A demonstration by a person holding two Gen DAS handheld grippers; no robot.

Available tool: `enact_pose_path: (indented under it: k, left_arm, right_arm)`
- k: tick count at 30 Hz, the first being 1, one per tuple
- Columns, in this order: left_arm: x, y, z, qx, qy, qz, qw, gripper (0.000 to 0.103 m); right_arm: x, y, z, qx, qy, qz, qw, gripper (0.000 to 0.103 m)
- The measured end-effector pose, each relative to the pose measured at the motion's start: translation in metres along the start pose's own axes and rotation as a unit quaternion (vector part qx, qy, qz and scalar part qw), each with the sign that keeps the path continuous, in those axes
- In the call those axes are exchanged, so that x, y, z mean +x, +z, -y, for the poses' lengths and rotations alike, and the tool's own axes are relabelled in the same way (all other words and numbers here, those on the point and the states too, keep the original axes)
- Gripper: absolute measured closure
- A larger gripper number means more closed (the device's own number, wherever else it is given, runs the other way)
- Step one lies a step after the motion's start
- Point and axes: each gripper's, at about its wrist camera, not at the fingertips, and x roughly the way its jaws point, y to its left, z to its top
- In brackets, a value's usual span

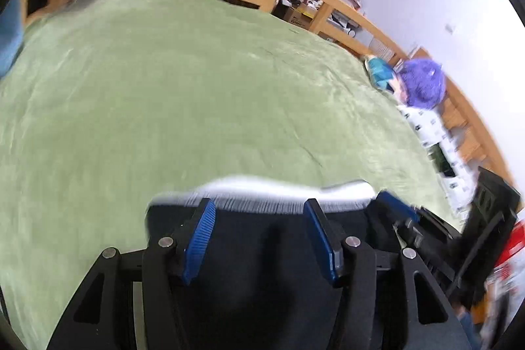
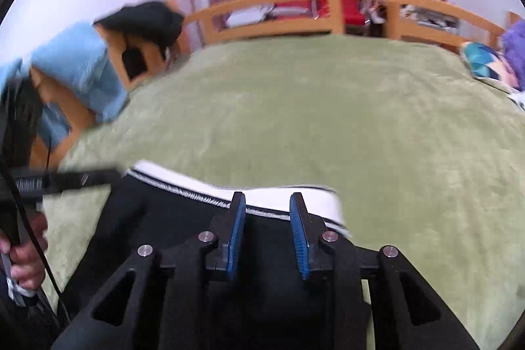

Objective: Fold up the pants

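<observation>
Black pants (image 1: 262,238) with a white waistband (image 1: 282,189) lie at the near edge of the green bed cover (image 1: 183,94). My left gripper (image 1: 259,209) is open, its blue pads (image 1: 200,235) apart over the black cloth just short of the waistband. In the right wrist view the pants (image 2: 183,218) and their white band (image 2: 315,202) lie under my right gripper (image 2: 267,202), which is open with its fingers at the band's edge. The left gripper (image 2: 65,177) shows at the left of that view. The frames are blurred.
A wooden bed rail (image 2: 334,5) runs along the far side. A purple plush (image 1: 423,84) and patterned pillows (image 1: 380,71) lie at the right edge. A blue cloth (image 2: 78,68) and a dark garment (image 2: 144,18) hang on wooden furniture at the left.
</observation>
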Motion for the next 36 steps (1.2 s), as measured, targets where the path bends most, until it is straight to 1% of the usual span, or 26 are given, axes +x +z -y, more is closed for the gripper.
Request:
enact_pose_path:
  k: [1, 2, 3, 4, 5, 6, 8, 9, 11, 12, 13, 14, 15, 17, 18, 19, 20, 21, 22, 24, 26, 27, 30, 32, 34, 36]
  left_arm:
    - [0.012, 0.002, 0.004, 0.01, 0.026, -0.008, 0.9996, 0.05]
    - [0.028, 0.002, 0.002, 0.012, 0.057, -0.023, 0.998, 0.051]
    - [0.038, 0.0, -0.001, 0.003, 0.069, -0.028, 0.9972, 0.052]
    - [0.05, -0.003, -0.014, -0.011, 0.079, -0.045, 0.9958, 0.052]
    - [0.058, -0.007, -0.029, -0.029, 0.071, -0.065, 0.9949, 0.056]
    - [0.059, -0.011, -0.039, -0.046, 0.06, -0.073, 0.9945, 0.061]
    - [0.051, -0.018, -0.053, -0.07, 0.03, -0.065, 0.995, 0.064]
    - [0.046, -0.019, -0.054, -0.068, 0.029, -0.061, 0.9954, 0.064]
    - [0.027, -0.02, -0.051, -0.059, 0.035, -0.052, 0.9963, 0.064]
    - [0.017, -0.02, -0.05, -0.058, 0.035, -0.047, 0.9966, 0.059]
    - [0.004, -0.022, -0.049, -0.053, 0.038, -0.045, 0.9968, 0.055]
    - [-0.011, -0.027, -0.047, -0.048, 0.034, -0.044, 0.9973, 0.047]
    - [-0.016, -0.028, -0.047, -0.047, 0.024, -0.043, 0.9977, 0.044]
    - [-0.027, -0.043, -0.042, -0.048, 0.0, -0.049, 0.9977, 0.043]
    - [-0.027, -0.052, -0.042, -0.048, 0.001, -0.055, 0.9973, 0.042]
    - [-0.023, -0.06, -0.041, -0.047, 0.017, -0.058, 0.9971, 0.042]
    - [-0.018, -0.069, -0.038, -0.037, 0.041, -0.059, 0.9967, 0.041]
    - [-0.014, -0.073, -0.033, -0.022, 0.057, -0.058, 0.9964, 0.04]
    - [-0.014, -0.074, -0.029, -0.019, 0.063, -0.056, 0.9963, 0.039]
    - [-0.023, -0.07, -0.029, -0.037, 0.06, -0.068, 0.9952, 0.041]
    - [-0.037, -0.07, -0.024, -0.04, 0.042, -0.067, 0.9961, 0.041]
    - [-0.046, -0.071, -0.02, -0.034, 0.04, -0.062, 0.9967, 0.041]
    - [-0.069, -0.081, -0.002, -0.013, 0.05, -0.057, 0.9971, 0.04]
    - [-0.086, -0.088, 0.01, -0.007, 0.039, -0.049, 0.998, 0.04]
    - [-0.098, -0.091, 0.015, 0.0, 0.04, -0.042, 0.9983, 0.04]
    - [-0.114, -0.098, 0.026, 0.007, 0.041, -0.031, 0.9987, 0.04]
  right_arm:
    - [0.019, -0.003, -0.001, -0.012, -0.013, -0.03, 0.999, 0.077]
    - [0.034, -0.005, 0.002, -0.012, -0.03, -0.06, 0.998, 0.085]
    - [0.042, -0.007, 0.007, -0.005, -0.046, -0.077, 0.996, 0.1]
    - [0.049, -0.01, 0.022, 0.027, -0.053, -0.094, 0.994, 0.103]
    - [0.051, -0.011, 0.039, 0.064, -0.039, -0.093, 0.993, 0.103]
    - [0.053, -0.012, 0.049, 0.082, -0.032, -0.095, 0.992, 0.103]
    - [0.054, -0.014, 0.053, 0.078, -0.045, -0.098, 0.991, 0.103]
    - [0.051, -0.014, 0.051, 0.069, -0.051, -0.092, 0.992, 0.103]
    - [0.037, -0.013, 0.045, 0.052, -0.083, -0.079, 0.992, 0.103]
    - [0.03, -0.013, 0.044, 0.046, -0.098, -0.074, 0.991, 0.096]
    - [0.016, -0.014, 0.043, 0.04, -0.111, -0.062, 0.991, 0.092]
    - [0.005, -0.015, 0.04, 0.038, -0.11, -0.049, 0.992, 0.079]
    - [-0.012, -0.018, 0.037, 0.038, -0.102, -0.036, 0.993, 0.068]
    - [-0.034, -0.034, 0.032, 0.044, -0.084, -0.02, 0.995, 0.062]
    - [-0.039, -0.045, 0.03, 0.046, -0.081, -0.024, 0.995, 0.062]
    - [-0.034, -0.061, 0.029, 0.049, -0.086, -0.048, 0.994, 0.062]
    - [-0.029, -0.067, 0.028, 0.051, -0.092, -0.055, 0.993, 0.062]
    - [-0.03, -0.077, 0.031, 0.061, -0.091, -0.041, 0.993, 0.062]
    - [-0.033, -0.08, 0.033, 0.075, -0.087, -0.031, 0.993, 0.061]
    - [-0.041, -0.075, 0.034, 0.097, -0.09, -0.047, 0.99, 0.061]
    - [-0.057, -0.072, 0.028, 0.104, -0.102, -0.04, 0.989, 0.062]
    - [-0.067, -0.074, 0.023, 0.102, -0.105, -0.036, 0.989, 0.062]
    - [-0.087, -0.082, 0.011, 0.098, -0.109, -0.046, 0.988, 0.062]
    - [-0.102, -0.088, 0.003, 0.091, -0.114, -0.046, 0.988, 0.062]
    - [-0.115, -0.091, -0.005, 0.091, -0.123, -0.046, 0.987, 0.062]
    - [-0.132, -0.091, -0.01, 0.098, -0.122, -0.041, 0.987, 0.061]
